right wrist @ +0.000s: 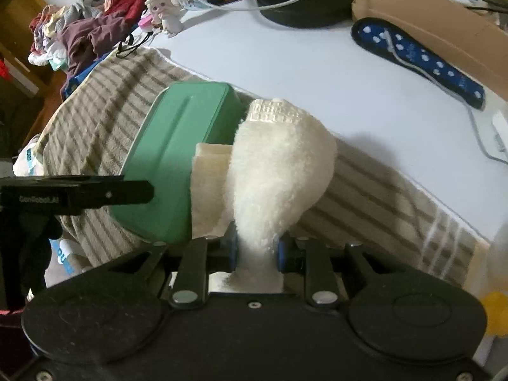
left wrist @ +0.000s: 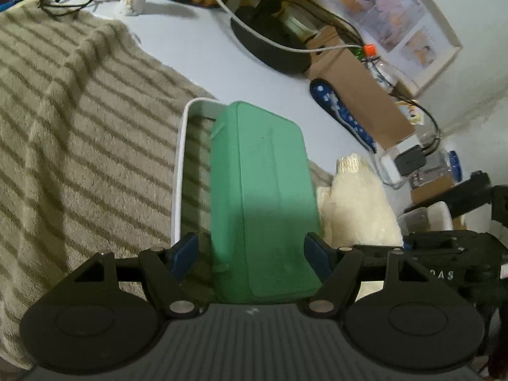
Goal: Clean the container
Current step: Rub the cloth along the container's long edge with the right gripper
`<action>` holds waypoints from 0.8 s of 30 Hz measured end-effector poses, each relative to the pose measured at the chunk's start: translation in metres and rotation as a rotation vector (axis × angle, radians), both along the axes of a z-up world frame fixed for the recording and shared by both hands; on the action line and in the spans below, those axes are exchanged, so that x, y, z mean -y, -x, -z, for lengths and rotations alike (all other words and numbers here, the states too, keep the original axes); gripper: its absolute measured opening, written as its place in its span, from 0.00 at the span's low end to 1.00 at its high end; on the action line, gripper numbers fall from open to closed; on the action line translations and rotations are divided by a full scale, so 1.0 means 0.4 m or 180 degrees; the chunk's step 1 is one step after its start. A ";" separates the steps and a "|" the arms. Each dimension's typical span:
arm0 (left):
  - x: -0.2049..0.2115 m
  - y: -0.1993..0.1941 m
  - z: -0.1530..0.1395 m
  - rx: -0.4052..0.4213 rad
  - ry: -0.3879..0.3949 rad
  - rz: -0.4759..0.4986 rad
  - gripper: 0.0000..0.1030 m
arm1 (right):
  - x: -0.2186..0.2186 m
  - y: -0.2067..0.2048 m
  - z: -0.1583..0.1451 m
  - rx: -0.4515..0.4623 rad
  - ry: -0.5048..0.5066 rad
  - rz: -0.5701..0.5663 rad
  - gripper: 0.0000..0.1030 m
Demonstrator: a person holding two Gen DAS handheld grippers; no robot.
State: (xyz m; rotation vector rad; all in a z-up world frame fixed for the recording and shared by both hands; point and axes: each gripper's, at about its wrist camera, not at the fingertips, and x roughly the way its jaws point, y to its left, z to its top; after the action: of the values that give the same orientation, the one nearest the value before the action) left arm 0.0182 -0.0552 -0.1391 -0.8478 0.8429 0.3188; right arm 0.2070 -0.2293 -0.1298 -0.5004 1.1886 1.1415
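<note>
L gripper is clamped across a green plastic container, blue pads on its two long sides, jaws fairly wide because the box is wide. The container is tipped on edge over a striped towel, w/ a white rim, prob. part of the container, showing at about 10 o'clock of the green body; can't tell if it's a lid or an inner lip. In the right wrist view the container sits at about 10 o'clock from the R gripper, its green face turned toward the camera.

R gripper is squeezed tight on a cream fluffy cloth, bunched into a neck between the pads and flaring out ahead. The cloth lies against the container's side, approx. 3 o'clock of it.

Risks, as I judge them:
- Container held only by side pressure on smooth plastic. A hard wipe from the R side could twist or pop it out of the L grip.
- Cloth is bulky and floppy; the free end may fold under and drag instead of wiping, so part of the surface gets missed.
- Towel underneath could snag the cloth or shift, taking the container's lower edge w/ it.
- Cluttered white table: blue dotted case at 2 o'clock, cables and a black round base at 12. A wide swing may catch a cable.
</note>
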 end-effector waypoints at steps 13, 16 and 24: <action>-0.014 -0.016 -0.029 0.0054 -0.0426 0.0391 0.43 | -0.074 0.072 0.017 -0.0185 -0.0055 -0.0372 0.22; -0.012 -0.039 -0.052 0.0045 -0.0675 0.0592 0.43 | -0.086 0.080 0.020 -0.0197 -0.0054 -0.0389 0.22; 0.086 -0.081 -0.131 0.0076 -0.1614 0.1246 0.43 | -0.086 0.066 0.037 -0.0384 -0.0083 -0.0234 0.22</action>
State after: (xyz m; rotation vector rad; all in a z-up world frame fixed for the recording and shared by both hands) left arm 0.0506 -0.0895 -0.0868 -0.2062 0.8357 0.1628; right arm 0.1805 -0.1950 -0.1447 -0.4636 1.2661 1.2632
